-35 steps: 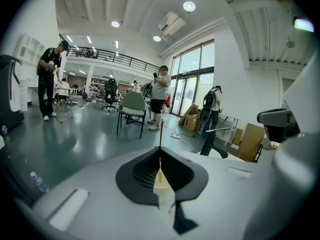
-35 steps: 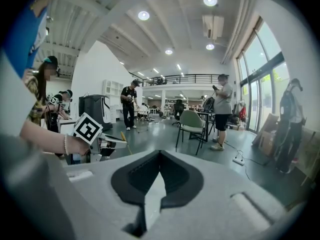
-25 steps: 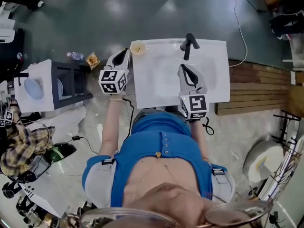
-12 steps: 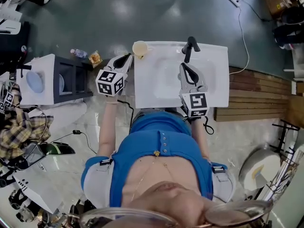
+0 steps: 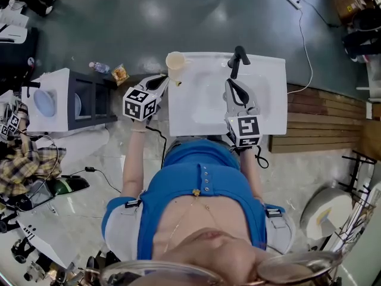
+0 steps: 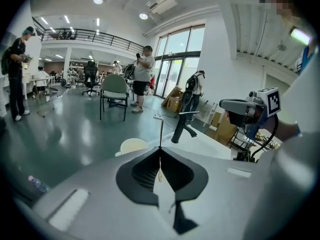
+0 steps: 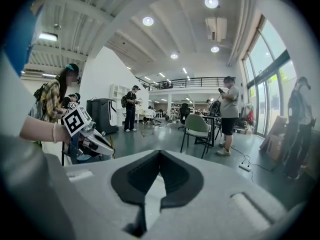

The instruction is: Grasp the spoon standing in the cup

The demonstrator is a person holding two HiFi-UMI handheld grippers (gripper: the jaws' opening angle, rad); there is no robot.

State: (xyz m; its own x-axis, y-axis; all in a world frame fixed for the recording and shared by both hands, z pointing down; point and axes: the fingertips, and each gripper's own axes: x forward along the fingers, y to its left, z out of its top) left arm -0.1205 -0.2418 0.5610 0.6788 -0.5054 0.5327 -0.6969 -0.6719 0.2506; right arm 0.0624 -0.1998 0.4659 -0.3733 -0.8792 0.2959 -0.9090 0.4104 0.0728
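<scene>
The left tool is closed on the thin spoon beside the cup. The grasp seems made, so a steady lift is next. The right tool is closed and empty.

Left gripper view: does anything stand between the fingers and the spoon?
Nothing visible does. The left gripper has its fingers closed on the thin spoon, whose handle rises from between them. The cup stands behind, to their left; the faucet is farther back.
</scene>
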